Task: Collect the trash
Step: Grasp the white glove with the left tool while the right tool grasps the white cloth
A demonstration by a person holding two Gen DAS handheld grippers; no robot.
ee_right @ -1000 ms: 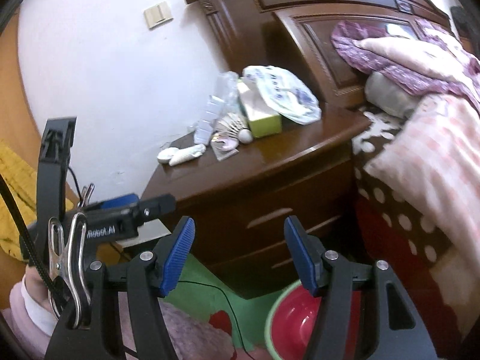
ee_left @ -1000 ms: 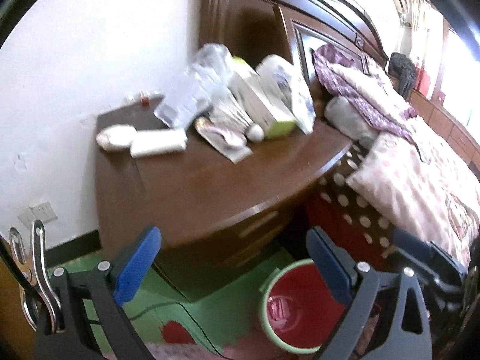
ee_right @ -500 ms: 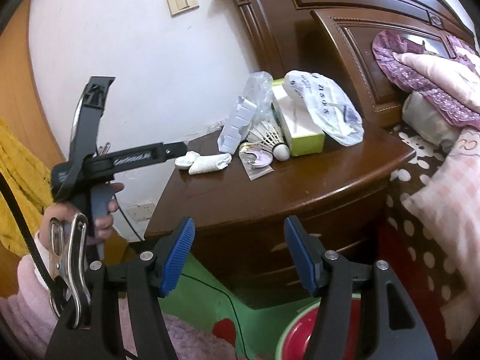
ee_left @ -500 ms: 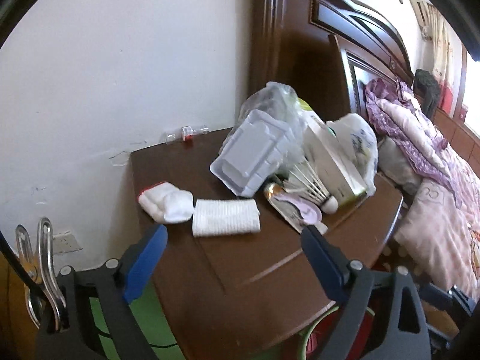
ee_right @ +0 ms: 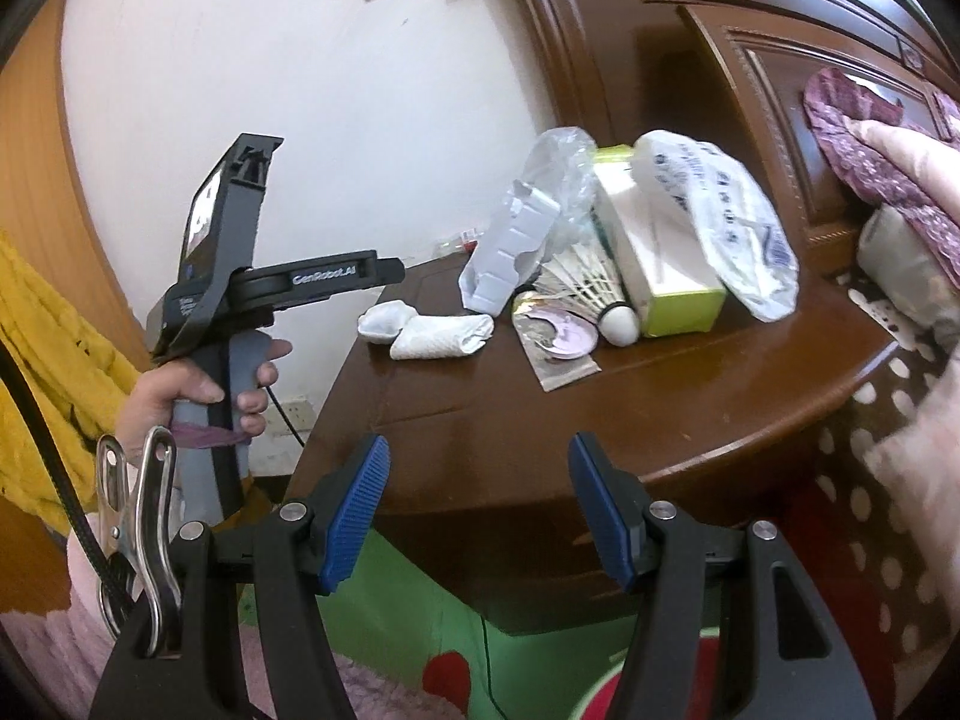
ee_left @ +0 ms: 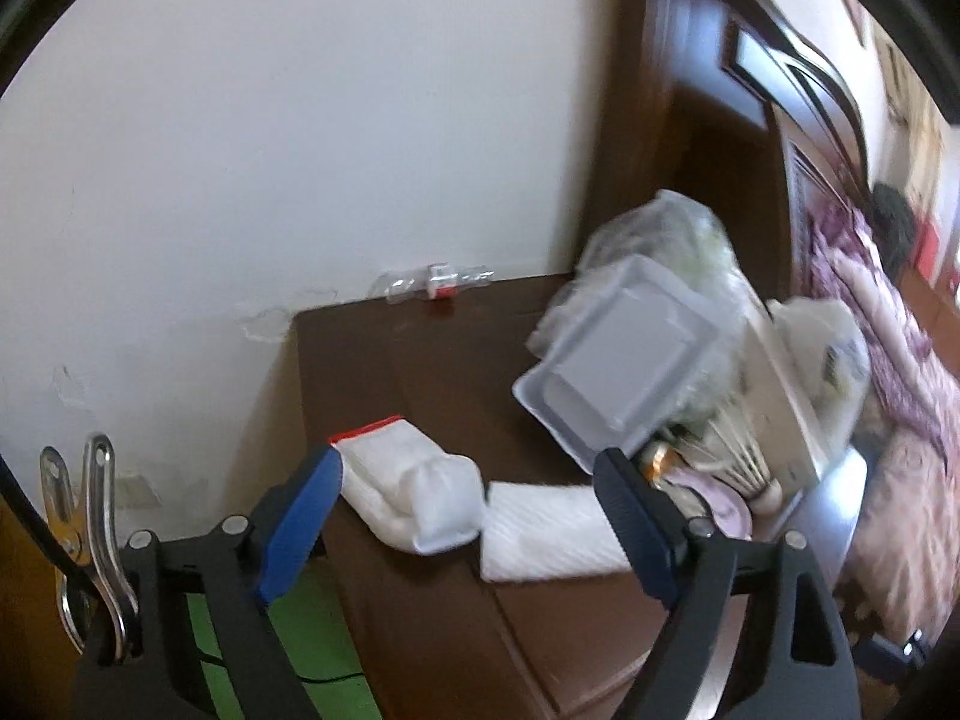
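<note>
While the left claw (ee_left: 468, 516) has swung in over the dark wooden nightstand (ee_left: 432, 372), its jaws have been narrowing yet remain apart and empty; two crumpled white tissue wads (ee_left: 414, 498) lie between its fingertips, likely its pickup. Right claw (ee_right: 480, 516) hangs empty, jaws apart.

My left tool (ee_left: 468, 516) is over the near corner of the dark wooden table (ee_left: 432, 372), jaws apart and just closing in a little, with nothing pinched. Framed between the blue pads I see a rolled white glove (ee_left: 414, 495) touching a folded white cloth (ee_left: 546, 531). Behind them, a white foam box (ee_left: 624, 360) leans on a plastic bag (ee_left: 678, 234).
</note>
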